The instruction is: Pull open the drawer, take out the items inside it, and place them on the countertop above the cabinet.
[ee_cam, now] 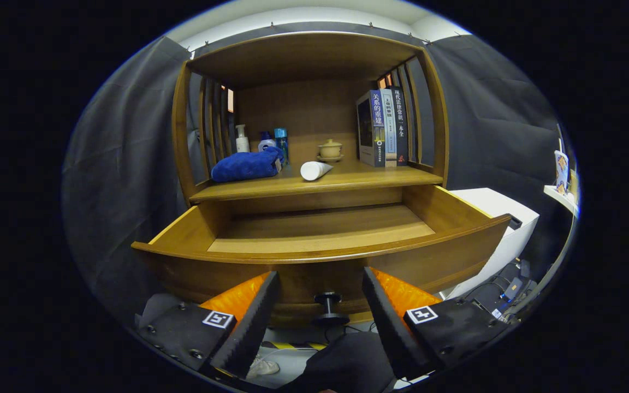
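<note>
the drawer [320, 240] is pulled out and its floor looks bare. my gripper [320, 297] hangs in front of it, fingers spread, holding nothing, the drawer's knob [327, 308] between them. a white tube [314, 170] and blue towel [246, 165] lie on the countertop [358, 177] above the drawer; i'd judge the task nearly done.

The tongs [320, 292] are level and point straight ahead, their two fingers [249, 322] spread wide apart (nothing is held between them), tips angled slightly inward.
</note>
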### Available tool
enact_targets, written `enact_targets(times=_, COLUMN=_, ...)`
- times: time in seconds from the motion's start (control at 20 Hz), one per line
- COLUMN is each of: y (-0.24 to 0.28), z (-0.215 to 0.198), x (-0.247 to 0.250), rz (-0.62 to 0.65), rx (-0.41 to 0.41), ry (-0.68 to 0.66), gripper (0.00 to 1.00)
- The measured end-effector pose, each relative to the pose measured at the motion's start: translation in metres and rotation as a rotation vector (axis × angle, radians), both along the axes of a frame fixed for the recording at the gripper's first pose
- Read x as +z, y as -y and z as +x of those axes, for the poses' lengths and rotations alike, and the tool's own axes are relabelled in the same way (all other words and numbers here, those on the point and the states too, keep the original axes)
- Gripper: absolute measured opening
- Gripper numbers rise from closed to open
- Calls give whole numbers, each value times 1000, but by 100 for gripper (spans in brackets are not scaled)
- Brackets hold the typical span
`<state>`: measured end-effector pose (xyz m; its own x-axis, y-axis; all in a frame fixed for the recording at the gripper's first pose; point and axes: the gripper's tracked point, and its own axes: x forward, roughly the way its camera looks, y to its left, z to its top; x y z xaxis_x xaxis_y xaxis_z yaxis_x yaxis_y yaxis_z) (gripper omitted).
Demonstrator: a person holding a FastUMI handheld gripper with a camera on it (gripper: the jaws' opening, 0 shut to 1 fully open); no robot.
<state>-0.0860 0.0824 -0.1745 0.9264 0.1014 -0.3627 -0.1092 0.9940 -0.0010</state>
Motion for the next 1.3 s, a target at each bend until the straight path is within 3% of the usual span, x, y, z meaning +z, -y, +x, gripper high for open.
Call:
enact_targets(times=0.65, y=-6, z=20, x=-4, rz=-47, rx=8, ry=-40, gripper=98)
enact_targets(times=1.3, y=-17, z=100, x=1, rz=-72, rx=19, ry=-42, gripper=98)
